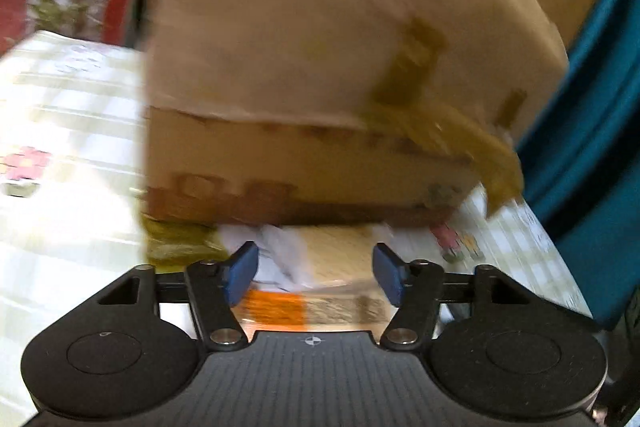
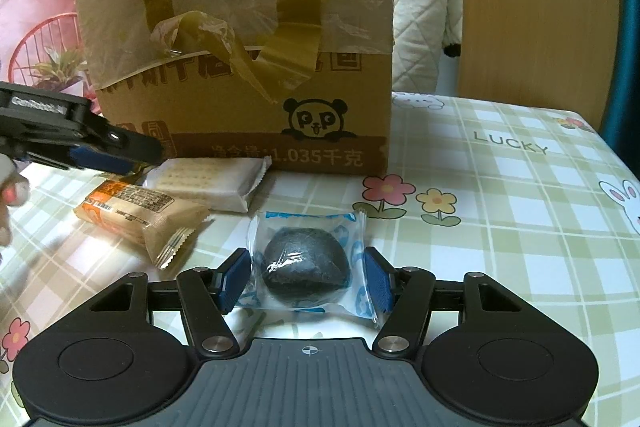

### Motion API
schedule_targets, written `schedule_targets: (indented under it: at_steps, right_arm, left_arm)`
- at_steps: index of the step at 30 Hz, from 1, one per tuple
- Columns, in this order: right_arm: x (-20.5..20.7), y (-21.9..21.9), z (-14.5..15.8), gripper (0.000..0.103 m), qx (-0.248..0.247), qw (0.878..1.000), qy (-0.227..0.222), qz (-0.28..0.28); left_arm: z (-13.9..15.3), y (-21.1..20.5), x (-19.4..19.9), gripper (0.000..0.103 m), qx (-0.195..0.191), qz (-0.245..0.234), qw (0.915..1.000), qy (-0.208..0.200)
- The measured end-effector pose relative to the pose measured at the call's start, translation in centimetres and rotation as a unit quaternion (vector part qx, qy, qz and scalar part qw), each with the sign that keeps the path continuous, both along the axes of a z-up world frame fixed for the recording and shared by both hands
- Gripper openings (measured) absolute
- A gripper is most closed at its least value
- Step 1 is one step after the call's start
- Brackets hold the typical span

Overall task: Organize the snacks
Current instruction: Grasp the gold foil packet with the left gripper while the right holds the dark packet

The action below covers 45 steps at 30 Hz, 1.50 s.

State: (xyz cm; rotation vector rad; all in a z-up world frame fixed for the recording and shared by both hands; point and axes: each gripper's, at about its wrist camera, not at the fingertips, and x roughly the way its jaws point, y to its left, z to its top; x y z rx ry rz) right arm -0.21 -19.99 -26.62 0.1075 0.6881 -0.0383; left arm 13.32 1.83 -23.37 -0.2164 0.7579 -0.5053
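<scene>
My right gripper (image 2: 307,281) is shut on a dark round bun in a clear, blue-printed wrapper (image 2: 306,261); both blue pads touch the wrapper's sides. An orange-and-tan snack packet (image 2: 136,211) and a white cracker packet (image 2: 204,183) lie left of it, in front of a taped cardboard box (image 2: 240,27). My left gripper (image 2: 132,157) hovers over those two packets, coming in from the left. In the blurred left wrist view the left gripper (image 1: 314,275) stands open, with the orange packet (image 1: 276,303) and the white packet (image 1: 332,255) below its jaws, near the box (image 1: 320,67).
A checked tablecloth (image 2: 500,207) with flowers and rabbits covers the table. A wooden chair back (image 2: 532,7) and quilted white fabric (image 2: 424,7) stand behind on the right. A red wire basket (image 2: 44,43) sits at the back left. A person's fingers (image 2: 12,195) show at the left edge.
</scene>
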Motion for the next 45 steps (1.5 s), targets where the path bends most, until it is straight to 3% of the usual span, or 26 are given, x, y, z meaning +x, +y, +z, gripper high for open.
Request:
schedule_targets:
  at_steps: [4,8,15,18,21,27,32,37,45]
  right_arm:
    - [0.0,0.1,0.0,0.057,0.001,1.000,-0.001,-0.001]
    - [0.0,0.1,0.0,0.057,0.002,1.000,-0.001,-0.002]
    - [0.0,0.2,0.0,0.057,0.003,1.000,-0.001,-0.002]
    - [0.0,0.2,0.0,0.057,0.003,1.000,-0.001,-0.002]
    - [0.0,0.2,0.0,0.057,0.003,1.000,-0.001,-0.003]
    - [-0.1,0.2,0.0,0.057,0.003,1.000,-0.001,-0.003]
    - [-0.1,0.3,0.0,0.057,0.004,1.000,-0.002,-0.003]
    - [-0.1,0.2,0.0,0.057,0.005,1.000,-0.002,-0.003]
    - [-0.1,0.3,0.0,0.057,0.006,1.000,-0.002,-0.003]
  left_arm:
    - [0.2,2.4,0.1,0.056,0.043,0.064,0.9970,-0.011]
    - [-0.5,2.4,0.7,0.059,0.091,0.102,0.9906,-0.012]
    - [-0.6,0.2,0.8,0.064,0.125,0.106,0.9864,-0.012]
    - [-0.9,-0.3,0.9,0.064,0.152,0.125,0.9803,-0.009]
    - [-0.9,-0.2,1.1,0.068,0.145,0.139,0.9797,-0.002]
    - [-0.8,-1.7,1.0,0.068,0.176,0.126,0.9762,-0.014]
    - [-0.4,-1.5,0.0,0.050,0.178,0.112,0.9771,-0.029]
    - [-0.4,0.0,-0.7,0.047,0.143,0.110,0.9836,-0.012]
    - [-0.5,1.3,-4.2,0.046,0.117,0.122,0.9857,-0.005]
